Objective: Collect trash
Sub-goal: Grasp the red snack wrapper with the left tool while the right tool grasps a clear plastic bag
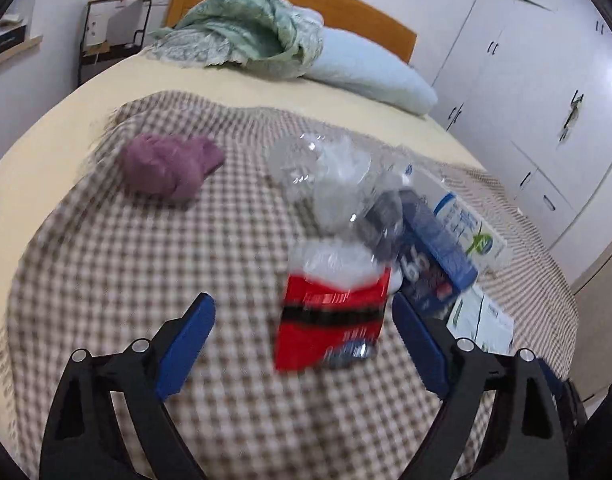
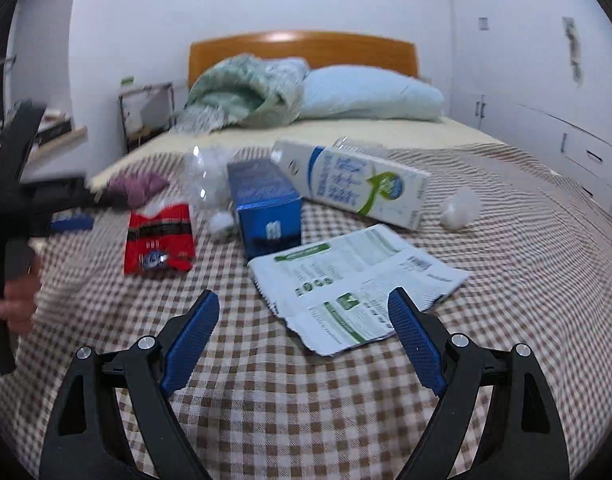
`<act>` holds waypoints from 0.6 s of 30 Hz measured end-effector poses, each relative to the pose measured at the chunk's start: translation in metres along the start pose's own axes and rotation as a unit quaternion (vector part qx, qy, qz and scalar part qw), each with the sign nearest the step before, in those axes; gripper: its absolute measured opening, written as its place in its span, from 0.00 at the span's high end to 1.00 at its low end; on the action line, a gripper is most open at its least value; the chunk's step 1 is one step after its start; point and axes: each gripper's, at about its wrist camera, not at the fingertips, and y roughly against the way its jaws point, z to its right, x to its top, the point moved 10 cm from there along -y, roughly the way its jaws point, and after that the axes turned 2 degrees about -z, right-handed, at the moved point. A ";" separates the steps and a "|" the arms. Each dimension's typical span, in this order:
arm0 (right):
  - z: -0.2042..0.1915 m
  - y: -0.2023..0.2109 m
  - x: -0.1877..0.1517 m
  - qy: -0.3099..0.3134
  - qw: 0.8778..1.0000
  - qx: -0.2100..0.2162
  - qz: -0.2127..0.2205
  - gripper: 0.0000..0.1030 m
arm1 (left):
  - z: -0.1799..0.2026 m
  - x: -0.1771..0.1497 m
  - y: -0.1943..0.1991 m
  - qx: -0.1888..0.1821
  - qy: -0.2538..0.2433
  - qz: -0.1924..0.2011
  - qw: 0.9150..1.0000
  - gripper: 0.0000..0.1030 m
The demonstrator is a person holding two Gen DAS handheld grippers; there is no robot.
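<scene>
Both grippers are spread wide, holding nothing: left gripper (image 1: 304, 312) straddles the red snack packet (image 1: 332, 316), right gripper (image 2: 304, 312) hangs over the torn printed leaflet (image 2: 358, 284). Trash all sits on the checkered blanket (image 2: 266, 392) of the bed. Using the blue box (image 2: 266, 208) as landmark: glossy red packet to its left, white-and-blue carton (image 2: 358, 184) with a green logo lying behind-right, crinkly clear plastic bag (image 2: 206, 176) behind-left, leaflet in front. Writing's too blurry to read.
</scene>
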 end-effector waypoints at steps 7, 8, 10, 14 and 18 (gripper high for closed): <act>0.004 -0.010 0.004 -0.049 0.998 0.040 -0.017 0.20 | 0.005 -0.005 -0.043 -0.052 0.033 -0.050 0.997 0.16; 0.006 -0.015 0.003 -0.058 0.997 0.044 -0.023 0.20 | 0.005 -0.011 -0.047 -0.053 0.035 -0.062 0.996 0.26; 0.007 -0.022 0.001 -0.071 0.995 0.053 -0.039 0.20 | 0.009 -0.018 -0.051 -0.058 0.043 -0.072 0.995 0.46; 0.005 -0.029 -0.001 -0.080 0.993 0.072 -0.054 0.20 | 0.021 -0.037 -0.036 -0.092 0.092 -0.060 0.990 0.58; 0.009 -0.031 0.002 -0.070 0.994 0.073 -0.048 0.20 | 0.031 -0.061 -0.014 -0.061 0.101 -0.067 0.991 0.82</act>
